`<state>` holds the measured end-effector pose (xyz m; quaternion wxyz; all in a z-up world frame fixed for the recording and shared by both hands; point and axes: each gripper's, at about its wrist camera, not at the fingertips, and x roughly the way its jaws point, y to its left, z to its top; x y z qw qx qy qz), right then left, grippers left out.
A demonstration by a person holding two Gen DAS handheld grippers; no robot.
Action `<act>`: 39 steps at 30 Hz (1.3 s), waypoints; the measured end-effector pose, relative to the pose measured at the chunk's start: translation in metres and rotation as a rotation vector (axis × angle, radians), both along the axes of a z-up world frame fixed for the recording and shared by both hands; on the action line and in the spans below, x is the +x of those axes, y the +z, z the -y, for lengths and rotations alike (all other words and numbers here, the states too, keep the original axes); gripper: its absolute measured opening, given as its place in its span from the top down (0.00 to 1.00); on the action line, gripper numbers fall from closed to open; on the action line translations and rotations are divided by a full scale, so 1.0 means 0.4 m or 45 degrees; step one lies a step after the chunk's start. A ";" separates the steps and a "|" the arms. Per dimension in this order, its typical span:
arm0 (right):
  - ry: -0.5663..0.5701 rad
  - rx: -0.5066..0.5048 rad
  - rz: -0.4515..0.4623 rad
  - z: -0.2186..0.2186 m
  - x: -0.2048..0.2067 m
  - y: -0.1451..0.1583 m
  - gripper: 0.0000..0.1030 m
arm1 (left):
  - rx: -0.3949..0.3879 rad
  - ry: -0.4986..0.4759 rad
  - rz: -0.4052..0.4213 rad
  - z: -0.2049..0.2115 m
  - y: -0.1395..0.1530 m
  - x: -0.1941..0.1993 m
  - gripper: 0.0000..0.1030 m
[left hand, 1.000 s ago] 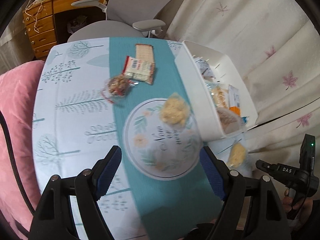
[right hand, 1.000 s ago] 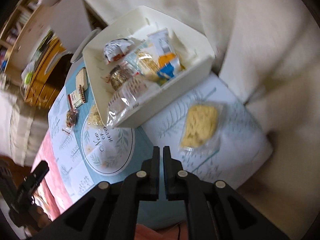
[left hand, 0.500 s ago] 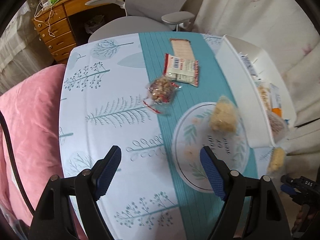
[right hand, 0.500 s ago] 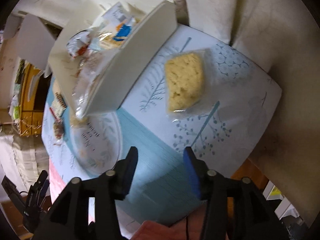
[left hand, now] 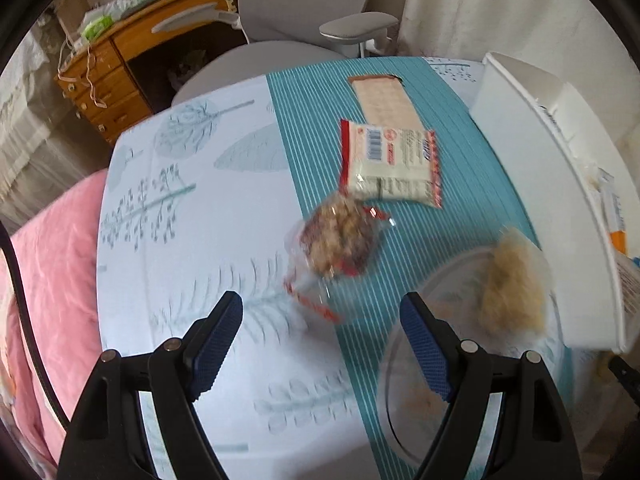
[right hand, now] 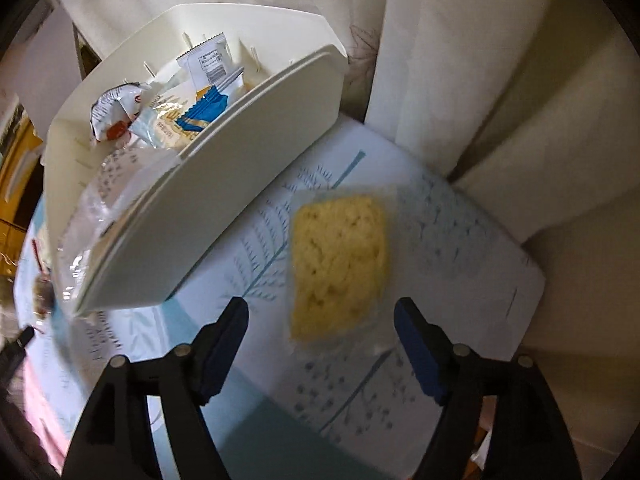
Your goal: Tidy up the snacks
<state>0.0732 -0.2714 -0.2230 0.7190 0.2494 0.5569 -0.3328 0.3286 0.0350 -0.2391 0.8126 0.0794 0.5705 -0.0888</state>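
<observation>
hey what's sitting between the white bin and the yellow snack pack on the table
Nothing: the right wrist view shows only bare tree-print tablecloth between the white bin and the yellow snack pack.

A grey office chair [left hand: 304, 4] fronts a wooden desk [left hand: 132, 76]; cream curtains [right hand: 460, 60] behind.

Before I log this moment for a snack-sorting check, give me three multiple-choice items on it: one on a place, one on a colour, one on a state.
1. Where does the yellow noodle-like snack lie?
A. in the white bin
B. on the tablecloth beside the white bin
C. on the chair

2. What colour are the pads on the right gripper's fingers?
A. blue
B. red
C. green

3. What is between the left gripper's fingers?
A. the barcode packet
B. a spoon
C. nothing gripped

Answers:
1 B: it rests on the tablecloth, outside the white bin.
2 A: both pads show blue.
3 C: the left gripper is spread, and the clear nut packet lies ahead, untouched.
</observation>
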 end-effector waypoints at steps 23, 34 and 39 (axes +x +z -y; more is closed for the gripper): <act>0.044 -0.090 -0.082 0.057 0.060 -0.080 0.34 | -0.007 0.006 -0.046 0.050 -0.105 0.100 0.44; 0.046 -0.026 -0.067 0.051 0.040 -0.070 0.45 | -0.025 -0.002 -0.038 0.047 -0.075 0.065 0.55; 0.039 -0.013 -0.032 0.030 0.024 -0.042 0.45 | -0.053 -0.003 -0.013 0.034 -0.024 0.041 0.55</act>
